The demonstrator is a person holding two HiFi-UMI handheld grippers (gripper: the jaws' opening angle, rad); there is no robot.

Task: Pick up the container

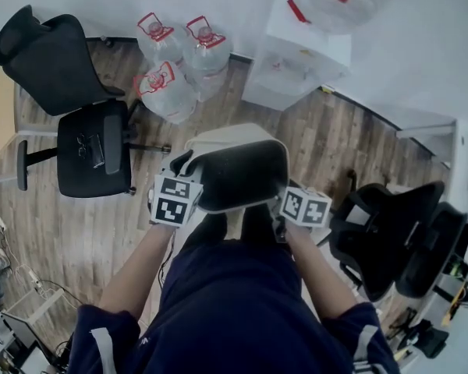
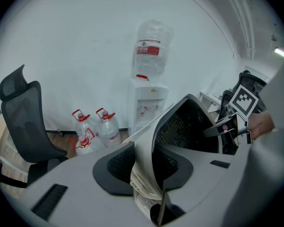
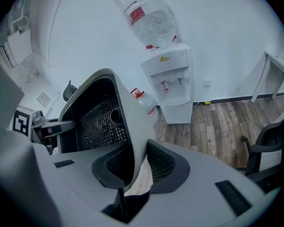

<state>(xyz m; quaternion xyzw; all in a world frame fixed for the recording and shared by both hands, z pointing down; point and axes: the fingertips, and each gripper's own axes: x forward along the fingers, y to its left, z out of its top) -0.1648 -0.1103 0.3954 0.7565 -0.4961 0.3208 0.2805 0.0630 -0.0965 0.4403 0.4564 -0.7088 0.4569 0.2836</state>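
The far side and base of the container [image 1: 235, 170] are out of sight, since you hold it up in front of your body above the wooden floor [image 1: 62, 232] with its dark meshed inside facing you. Your left tongs [image 2: 143, 171] clamp its left wall and your right tongs [image 3: 131, 167] its right wall. Both forearms [image 1: 136, 275] reach forward side by side.
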